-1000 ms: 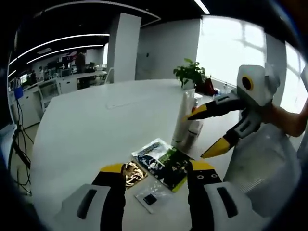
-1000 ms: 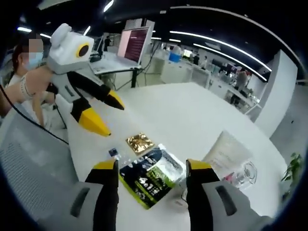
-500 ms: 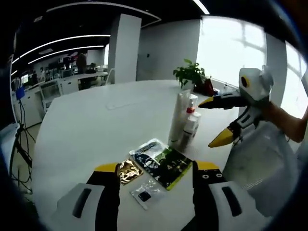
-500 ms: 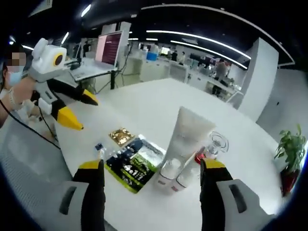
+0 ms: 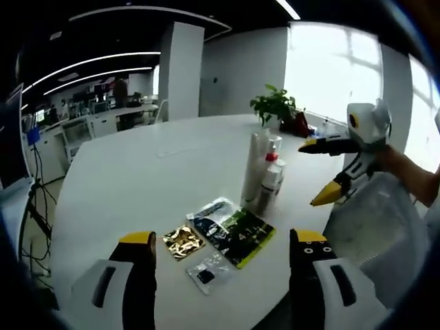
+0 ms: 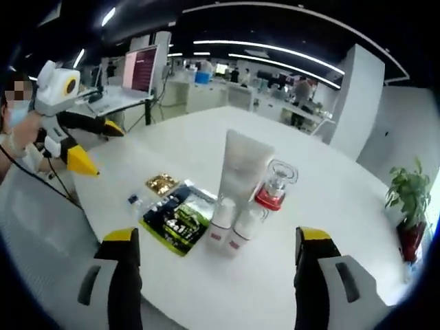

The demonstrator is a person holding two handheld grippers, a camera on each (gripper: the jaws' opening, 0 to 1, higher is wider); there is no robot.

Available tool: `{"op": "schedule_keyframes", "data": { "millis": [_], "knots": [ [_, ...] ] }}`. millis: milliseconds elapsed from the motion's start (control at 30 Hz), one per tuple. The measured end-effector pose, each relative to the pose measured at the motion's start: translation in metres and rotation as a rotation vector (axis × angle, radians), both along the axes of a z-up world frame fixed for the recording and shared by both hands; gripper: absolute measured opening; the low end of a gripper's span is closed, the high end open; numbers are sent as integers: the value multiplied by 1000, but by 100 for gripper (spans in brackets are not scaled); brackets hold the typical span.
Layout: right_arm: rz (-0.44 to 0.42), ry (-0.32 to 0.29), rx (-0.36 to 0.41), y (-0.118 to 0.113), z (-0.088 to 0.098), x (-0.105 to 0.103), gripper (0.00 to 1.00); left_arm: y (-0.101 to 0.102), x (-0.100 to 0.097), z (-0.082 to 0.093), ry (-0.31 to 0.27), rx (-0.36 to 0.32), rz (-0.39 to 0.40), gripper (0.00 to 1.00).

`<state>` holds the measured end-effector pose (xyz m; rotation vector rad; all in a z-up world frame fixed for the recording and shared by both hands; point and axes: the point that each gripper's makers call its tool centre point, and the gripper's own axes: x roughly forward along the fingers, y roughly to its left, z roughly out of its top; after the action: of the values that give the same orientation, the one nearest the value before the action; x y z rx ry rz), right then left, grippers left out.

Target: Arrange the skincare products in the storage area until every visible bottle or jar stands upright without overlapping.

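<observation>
Two hand-held grippers held apart and empty above the skincare cluster.

Both the left hand-held gripper (image 5: 216, 258) and right hand-held gripper (image 6: 218, 253) have jaws spread, holding nothing. Ahead on the white tabletop (image 6: 323, 199) stand a tall tube (image 6: 240, 165), two small bottles (image 6: 234, 230) and a red-collared bottle (image 6: 273, 184), close together beside flat sachets (image 6: 175, 218). Reaching in carelessly could topple the crowded tube.

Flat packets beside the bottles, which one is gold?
The small square gold packet, at the far end from the bottles, beyond the green-black sachet.
</observation>
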<state>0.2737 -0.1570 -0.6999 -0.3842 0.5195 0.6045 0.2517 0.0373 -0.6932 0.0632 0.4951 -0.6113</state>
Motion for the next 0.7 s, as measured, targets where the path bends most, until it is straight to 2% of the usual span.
{"op": "schedule_keyframes", "data": {
  "millis": [67,233,500,567,600,633,700],
  "knots": [
    [-2,9,3,-3,-2,-3,98,0,-1,0,0,-10,6,76],
    [-7,14,10,-7,-6,-9,99,1,-6,-4,14,12,18,90],
    [-20,3,20,-10,-9,-11,100,-6,-18,-9,31,21,-6,97],
    [-13,1,46,-7,-10,-12,100,-7,-21,-13,53,18,-2,99],
    [-8,7,59,-5,-11,-13,100,-6,-23,-13,60,19,-3,99],
    [-11,38,80,-4,-14,-16,100,-6,-24,-13,58,19,-2,99],
    [-7,51,65,-5,-18,-17,100,-6,-27,-16,66,17,0,99]
  ]
}}
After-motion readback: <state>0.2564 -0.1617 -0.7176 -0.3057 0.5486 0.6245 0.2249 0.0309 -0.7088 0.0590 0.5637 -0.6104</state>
